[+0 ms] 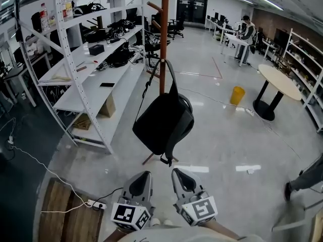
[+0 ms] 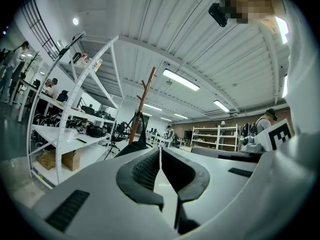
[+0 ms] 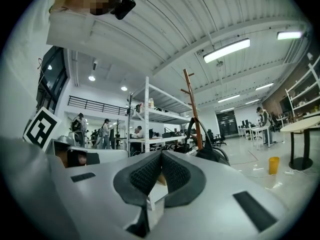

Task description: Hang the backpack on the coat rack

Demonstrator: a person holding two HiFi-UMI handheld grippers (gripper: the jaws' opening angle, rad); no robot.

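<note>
Black backpack [image 1: 164, 122]: hangs by its top loop from the wooden coat rack [image 1: 164, 34], its body in front of the pole and clear of the floor. I hold both grippers low, near each other and well apart from the bag.

Left gripper [image 1: 143, 175]: jaws pressed together, nothing between them (its own view shows only a thin seam). Right gripper [image 1: 179, 172]: jaws likewise closed tip to tip, empty.

White shelving [image 1: 96, 79] stands just left of the rack. A yellow bin [image 1: 237, 95] and a round table [image 1: 277, 79] stand well off to the right.
</note>
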